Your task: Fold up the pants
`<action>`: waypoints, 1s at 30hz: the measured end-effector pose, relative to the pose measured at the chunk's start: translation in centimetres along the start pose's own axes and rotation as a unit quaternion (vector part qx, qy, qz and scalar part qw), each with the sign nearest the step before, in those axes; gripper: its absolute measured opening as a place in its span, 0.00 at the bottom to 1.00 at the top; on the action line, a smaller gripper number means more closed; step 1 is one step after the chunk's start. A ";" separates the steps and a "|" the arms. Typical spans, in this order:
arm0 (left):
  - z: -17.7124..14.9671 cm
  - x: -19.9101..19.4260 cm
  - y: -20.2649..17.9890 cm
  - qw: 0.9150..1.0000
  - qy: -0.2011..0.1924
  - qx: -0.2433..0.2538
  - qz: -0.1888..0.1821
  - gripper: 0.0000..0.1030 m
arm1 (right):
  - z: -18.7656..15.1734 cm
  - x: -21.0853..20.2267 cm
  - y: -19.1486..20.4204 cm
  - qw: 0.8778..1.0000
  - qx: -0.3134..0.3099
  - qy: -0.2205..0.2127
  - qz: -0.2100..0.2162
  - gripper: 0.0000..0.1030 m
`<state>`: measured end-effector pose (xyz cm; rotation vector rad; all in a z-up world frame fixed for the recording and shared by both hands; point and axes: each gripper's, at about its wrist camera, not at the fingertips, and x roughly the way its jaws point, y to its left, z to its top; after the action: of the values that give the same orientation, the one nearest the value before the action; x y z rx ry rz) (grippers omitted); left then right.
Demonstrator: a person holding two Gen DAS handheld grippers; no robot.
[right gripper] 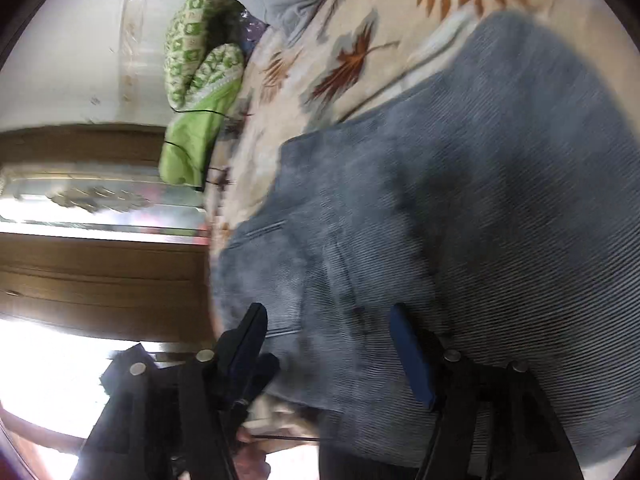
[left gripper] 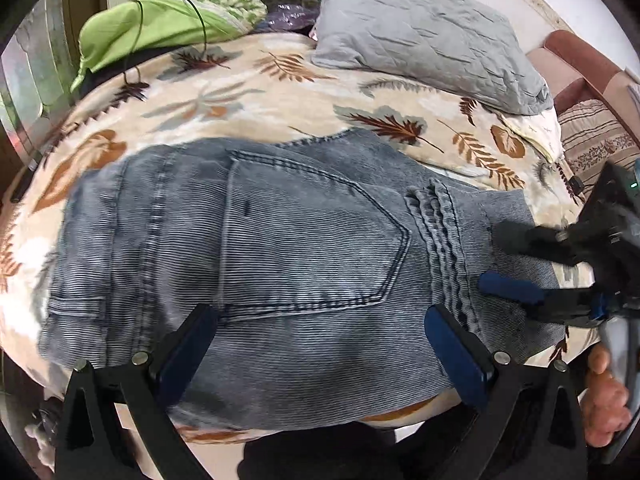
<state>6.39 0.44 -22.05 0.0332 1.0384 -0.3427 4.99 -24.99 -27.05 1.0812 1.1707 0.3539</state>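
Grey-blue corduroy jeans (left gripper: 280,240) lie folded on the leaf-print bedspread (left gripper: 248,92), back pocket (left gripper: 312,236) facing up. My left gripper (left gripper: 322,346) hovers open over their near edge, its fingers spread wide with no cloth pinched between them. At the right end of the jeans my right gripper (left gripper: 510,264) stands open, one black finger and one blue pad (left gripper: 508,286) above the cloth. In the right wrist view, rolled sideways and blurred, the right gripper (right gripper: 330,346) is open over the jeans (right gripper: 480,200) with nothing gripped.
A grey pillow (left gripper: 424,36) and a green patterned blanket (left gripper: 180,20) with a black cable lie at the back of the bed. A striped cushion (left gripper: 592,140) sits at the right. A hand (left gripper: 604,400) holds the right gripper. Wooden furniture (right gripper: 100,272) stands beside the bed.
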 end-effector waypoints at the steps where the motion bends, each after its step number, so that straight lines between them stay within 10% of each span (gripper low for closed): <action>1: 0.1 -0.1 -0.2 1.000 -0.002 0.001 -0.001 1.00 | -0.2 -0.6 0.5 1.000 -0.013 -0.006 0.006 0.65; 10: -1.0 -0.1 -6.7 0.996 0.000 0.075 -0.043 1.00 | 1.1 -5.7 2.3 0.988 -0.079 -0.081 -0.102 0.65; 16: -0.8 4.8 -9.9 0.990 0.041 0.137 0.010 1.00 | 5.5 -2.8 -0.6 0.980 -0.064 -0.061 -0.177 0.65; 30: -0.6 -2.7 -0.5 0.998 -0.021 0.039 0.048 1.00 | -0.2 -5.7 1.4 0.982 -0.105 -0.086 -0.131 0.65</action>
<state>4.53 0.77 -20.02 0.1448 0.9787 -0.2940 2.89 -28.33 -22.72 0.7471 1.0787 0.1702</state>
